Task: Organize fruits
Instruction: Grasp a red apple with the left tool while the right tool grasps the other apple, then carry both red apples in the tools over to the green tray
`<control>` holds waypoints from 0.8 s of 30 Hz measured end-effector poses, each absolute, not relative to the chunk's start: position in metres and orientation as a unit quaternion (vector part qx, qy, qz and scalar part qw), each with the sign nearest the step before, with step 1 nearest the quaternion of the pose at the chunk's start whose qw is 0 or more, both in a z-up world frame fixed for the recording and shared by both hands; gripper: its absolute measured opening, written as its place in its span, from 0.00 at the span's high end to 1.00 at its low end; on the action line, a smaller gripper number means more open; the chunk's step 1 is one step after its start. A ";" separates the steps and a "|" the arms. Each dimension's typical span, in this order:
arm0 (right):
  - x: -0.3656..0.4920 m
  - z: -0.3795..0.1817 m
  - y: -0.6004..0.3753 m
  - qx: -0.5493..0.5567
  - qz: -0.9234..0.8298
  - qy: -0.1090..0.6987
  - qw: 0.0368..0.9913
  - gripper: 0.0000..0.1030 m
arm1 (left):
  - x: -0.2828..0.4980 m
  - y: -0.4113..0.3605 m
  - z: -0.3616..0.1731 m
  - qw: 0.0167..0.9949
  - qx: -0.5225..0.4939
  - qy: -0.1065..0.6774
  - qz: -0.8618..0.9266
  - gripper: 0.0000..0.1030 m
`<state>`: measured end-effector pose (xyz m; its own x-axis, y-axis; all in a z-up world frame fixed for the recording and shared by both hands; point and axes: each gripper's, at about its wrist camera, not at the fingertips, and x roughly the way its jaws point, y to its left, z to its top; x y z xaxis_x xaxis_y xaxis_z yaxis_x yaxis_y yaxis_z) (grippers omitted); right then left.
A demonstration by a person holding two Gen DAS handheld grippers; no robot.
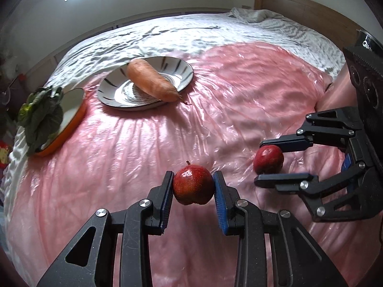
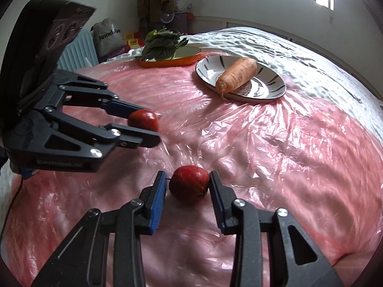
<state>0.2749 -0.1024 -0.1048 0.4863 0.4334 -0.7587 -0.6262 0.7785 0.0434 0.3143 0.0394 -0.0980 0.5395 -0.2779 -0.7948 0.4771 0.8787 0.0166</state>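
Observation:
My left gripper [image 1: 193, 174] is shut on a red apple [image 1: 193, 186] with its stem up, the blue pads pressing both sides, low over the pink plastic sheet [image 1: 143, 143]. In the right wrist view this gripper [image 2: 152, 124] and its apple [image 2: 143, 119] sit at the left. My right gripper [image 2: 188, 174] is shut on a second red apple [image 2: 189, 184] that rests on the sheet. From the left wrist view, the right gripper [image 1: 261, 161] holds that apple [image 1: 268, 159] top and bottom.
A striped white plate [image 1: 112, 91] at the back holds a large carrot [image 1: 150, 81]. Left of it, an orange tray [image 1: 71, 124] carries leafy greens [image 1: 40, 117]. All lie on a bed; a wooden headboard [image 1: 299, 7] stands far right.

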 end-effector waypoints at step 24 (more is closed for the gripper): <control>0.153 -0.060 -0.138 -0.077 0.289 0.408 0.863 0.39 | 0.196 0.060 -0.044 0.892 0.076 0.412 -0.170 0.73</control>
<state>0.1531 -0.1380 -0.0603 0.5000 0.4357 -0.7485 -0.5614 0.8211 0.1029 0.1959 0.0603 -0.0436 0.6031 -0.2408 -0.7604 0.3666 0.9304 -0.0039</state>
